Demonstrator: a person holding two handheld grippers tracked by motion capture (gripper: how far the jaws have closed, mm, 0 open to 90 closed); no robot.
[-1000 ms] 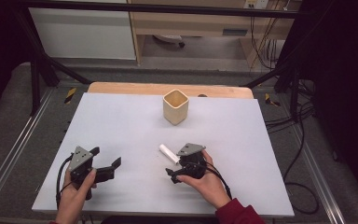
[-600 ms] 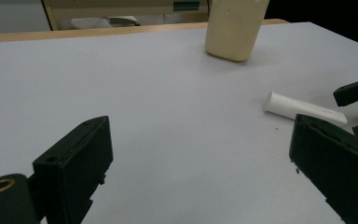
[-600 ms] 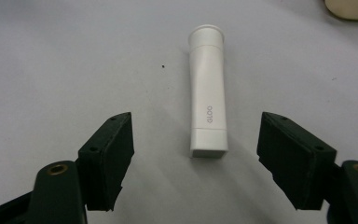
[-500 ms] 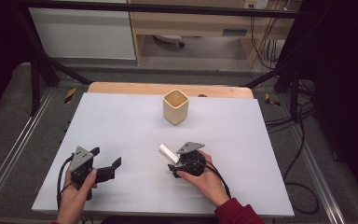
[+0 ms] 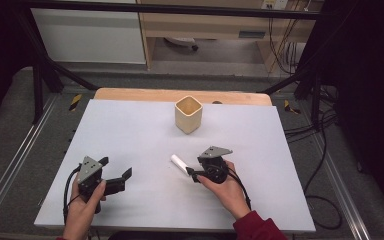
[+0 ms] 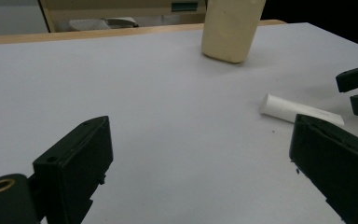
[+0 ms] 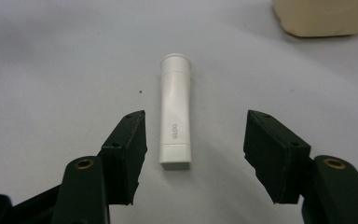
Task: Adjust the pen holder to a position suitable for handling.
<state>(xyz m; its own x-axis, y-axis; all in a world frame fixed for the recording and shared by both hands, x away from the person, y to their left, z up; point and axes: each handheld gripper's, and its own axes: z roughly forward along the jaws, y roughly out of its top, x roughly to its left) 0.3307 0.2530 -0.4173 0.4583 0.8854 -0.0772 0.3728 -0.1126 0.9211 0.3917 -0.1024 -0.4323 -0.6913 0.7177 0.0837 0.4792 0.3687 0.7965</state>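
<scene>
Tube (image 7: 175, 112) update from my end: the little white tube is lying flat on the white table (image 5: 130, 130), roughly mid-table on my right side, and the right gripper (image 5: 190, 172) has its nose right at the tube's near end. Looking down the right gripper view, the flat crimped tail of the tube sits between the two black jaws, cap end pointing away toward the cup. Jaws have just been closing in on it, but there's visible table on both sides of the tube, so neither pad is touching it. Not grasping anything, just straddling the tube's end with the jaws partway in.

Left gripper (image 5: 115, 179) is parked near the front-left part of the table, well apart from the tube, jaws spread wide with nothing between them but bare tabletop. From the left gripper view I can see the tube (image 6: 300, 111) off to the side, with the tips of the other gripper just beside it.

Beige cup (image 5: 188, 114) stands upright toward the far edge of the table, well clear of both grippers and the tube. It looks squarish with rounded corners, open top.
</scene>
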